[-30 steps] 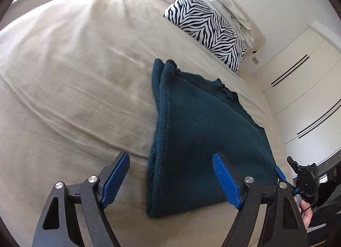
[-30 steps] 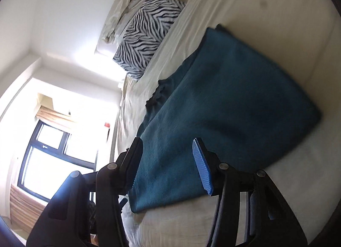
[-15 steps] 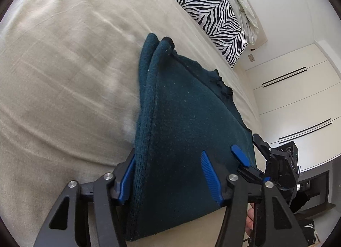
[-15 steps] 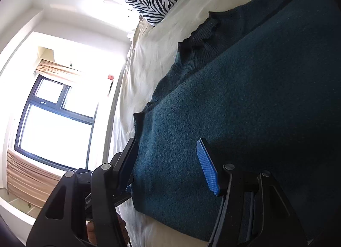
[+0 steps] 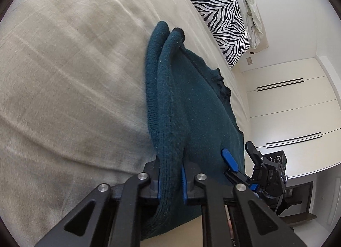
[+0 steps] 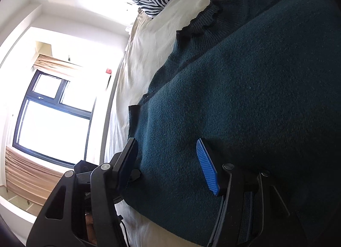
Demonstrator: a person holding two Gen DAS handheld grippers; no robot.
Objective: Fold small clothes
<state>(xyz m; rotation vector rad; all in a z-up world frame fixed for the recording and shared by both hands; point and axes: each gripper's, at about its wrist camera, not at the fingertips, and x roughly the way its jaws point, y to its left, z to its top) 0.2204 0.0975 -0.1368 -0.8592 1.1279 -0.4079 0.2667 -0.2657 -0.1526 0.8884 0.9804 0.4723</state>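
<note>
Left wrist view: the left gripper [image 5: 170,179] is clamped on the near folded edge of the teal sweater [image 5: 191,114], bunching the knit between its blue pads. The sweater lies folded on the beige bed [image 5: 70,72], near the bed's right edge, below the zebra pillow [image 5: 219,14]. Right wrist view shows the right gripper [image 6: 168,163] with fingers apart, straddling the sweater's [image 6: 245,102] near corner without pinching it. A window [image 6: 51,110] glows beyond the bed's far edge.

R gripper [image 6: 168,163] fingers apart, straddling teal sweater [image 6: 245,97] edge (on bed [image 6: 149,42]).
</note>
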